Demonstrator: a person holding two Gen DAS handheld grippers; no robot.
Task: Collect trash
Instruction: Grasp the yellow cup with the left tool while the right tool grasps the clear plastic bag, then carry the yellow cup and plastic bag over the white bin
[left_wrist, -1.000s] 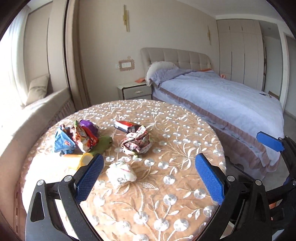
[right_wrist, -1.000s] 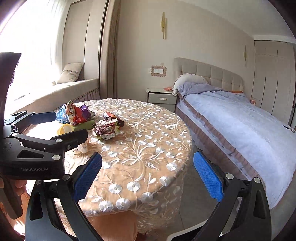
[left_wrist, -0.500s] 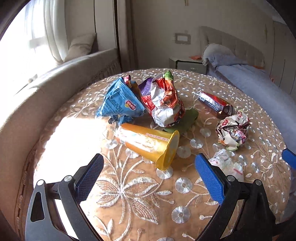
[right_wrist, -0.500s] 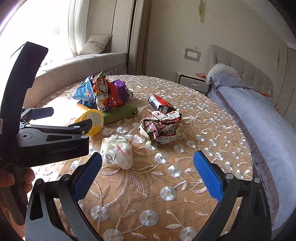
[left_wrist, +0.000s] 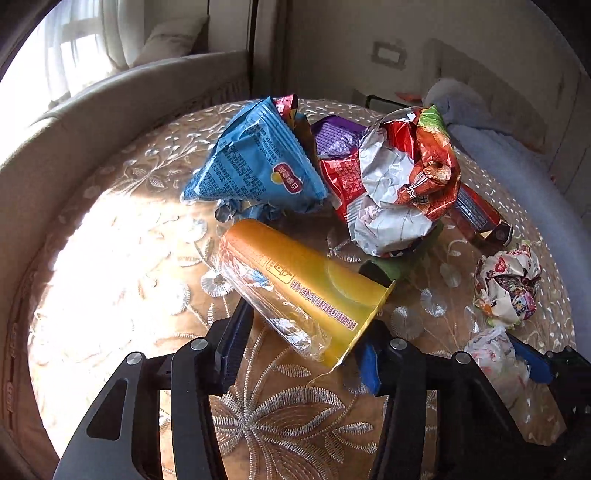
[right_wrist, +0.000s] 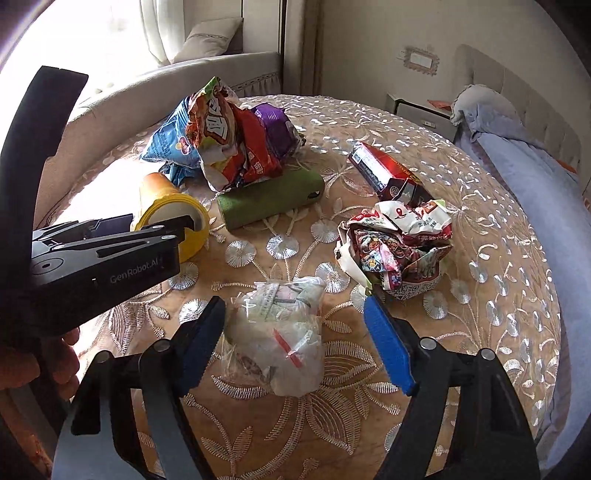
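A yellow cup (left_wrist: 295, 284) wrapped in clear film lies on its side on the round table. My left gripper (left_wrist: 299, 347) is shut on the cup's open end; it also shows in the right wrist view (right_wrist: 162, 225), pinching the cup (right_wrist: 173, 221). My right gripper (right_wrist: 295, 339) is open, its fingers on either side of a crumpled clear plastic bag (right_wrist: 280, 332), which also shows in the left wrist view (left_wrist: 495, 358). Behind lie a blue snack bag (left_wrist: 258, 166), a red and silver chip bag (left_wrist: 399, 184), and a crumpled printed wrapper (right_wrist: 395, 251).
A green tube (right_wrist: 269, 199) and a red carton (right_wrist: 388, 173) lie on the embroidered tablecloth (right_wrist: 480, 295). A purple bag (right_wrist: 273, 122) sits in the pile. A window seat (left_wrist: 110, 96) curves behind the table. A bed (right_wrist: 535, 177) stands to the right.
Both grippers moved forward and down over the table. My left gripper closed on the yellow cup. My right gripper narrowed around the clear plastic bag.
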